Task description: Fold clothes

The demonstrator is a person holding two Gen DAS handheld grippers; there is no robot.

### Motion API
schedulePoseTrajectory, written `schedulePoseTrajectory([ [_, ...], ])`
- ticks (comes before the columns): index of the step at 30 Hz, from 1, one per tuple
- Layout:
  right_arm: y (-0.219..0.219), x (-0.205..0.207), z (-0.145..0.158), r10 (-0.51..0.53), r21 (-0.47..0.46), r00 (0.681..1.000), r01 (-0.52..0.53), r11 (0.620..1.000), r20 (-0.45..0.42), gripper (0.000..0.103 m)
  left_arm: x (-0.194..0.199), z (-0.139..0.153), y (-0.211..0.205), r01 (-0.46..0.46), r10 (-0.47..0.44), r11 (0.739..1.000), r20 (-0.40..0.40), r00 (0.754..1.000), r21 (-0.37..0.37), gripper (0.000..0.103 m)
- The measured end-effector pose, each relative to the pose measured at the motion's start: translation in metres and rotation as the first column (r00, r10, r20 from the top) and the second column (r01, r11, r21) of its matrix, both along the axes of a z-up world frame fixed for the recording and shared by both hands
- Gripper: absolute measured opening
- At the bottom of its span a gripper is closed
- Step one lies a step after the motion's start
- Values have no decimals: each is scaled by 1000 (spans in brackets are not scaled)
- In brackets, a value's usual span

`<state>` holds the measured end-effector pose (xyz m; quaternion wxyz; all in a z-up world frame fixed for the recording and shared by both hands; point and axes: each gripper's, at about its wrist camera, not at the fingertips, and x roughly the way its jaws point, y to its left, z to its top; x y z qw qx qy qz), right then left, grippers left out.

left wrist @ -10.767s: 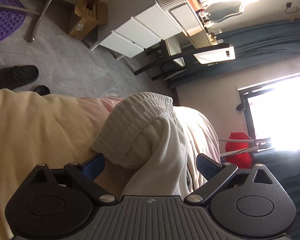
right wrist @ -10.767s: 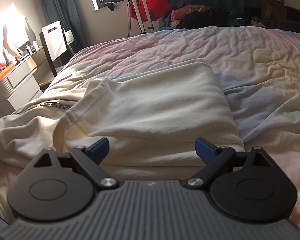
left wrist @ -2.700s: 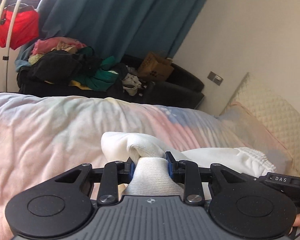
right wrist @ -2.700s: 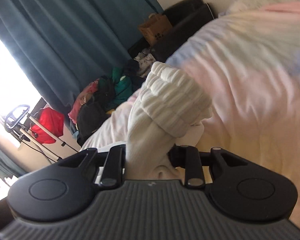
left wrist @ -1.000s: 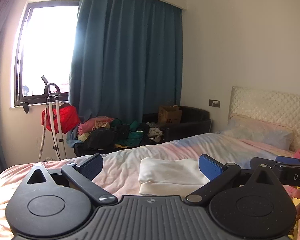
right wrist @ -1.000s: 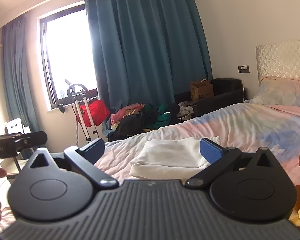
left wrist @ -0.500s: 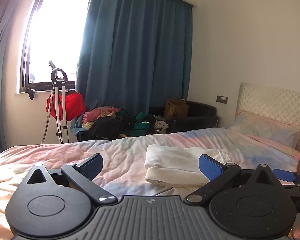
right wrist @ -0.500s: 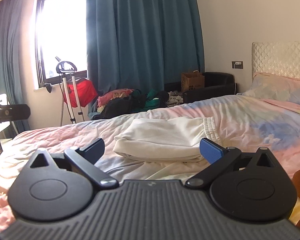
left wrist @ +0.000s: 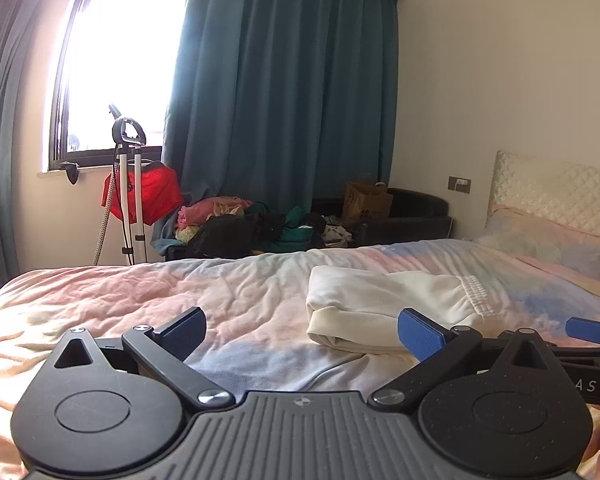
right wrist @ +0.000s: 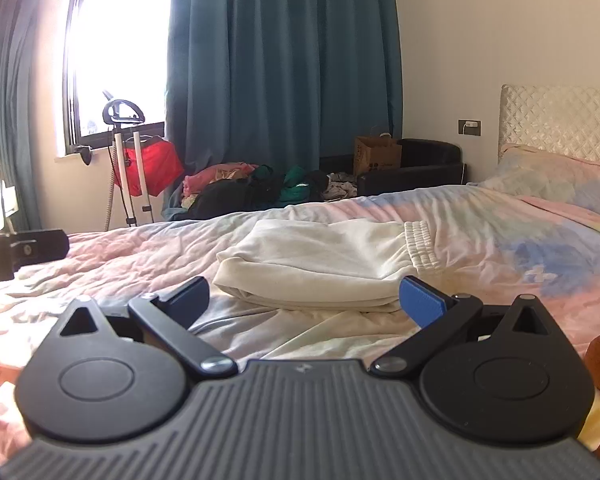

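Folded trousers mid-bed, waistband toward headboard; left gripper and right gripper both released, empty.

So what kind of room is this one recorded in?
A home bedroom, most likely: a bed with a quilted headboard and pillow, a folded garment lying on it, and a clothes pile below the curtain.

The left black hand-held gripper with blue-padded fingers spread wide hovers over a pastel tie-dye bed. Ahead, slightly right, lies a folded cream ribbed-waistband garment. Far ahead hangs a teal curtain.
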<state>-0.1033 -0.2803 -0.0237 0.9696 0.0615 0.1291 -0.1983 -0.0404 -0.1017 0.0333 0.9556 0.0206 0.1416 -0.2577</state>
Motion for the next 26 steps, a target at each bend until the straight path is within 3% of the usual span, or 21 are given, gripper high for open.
schedulePoseTrajectory([
  [26, 7, -2, 1, -10, -30, 1000, 10, 999, 3, 103, -17, 0, -2, -13, 13, 1000, 32, 999, 17, 103],
])
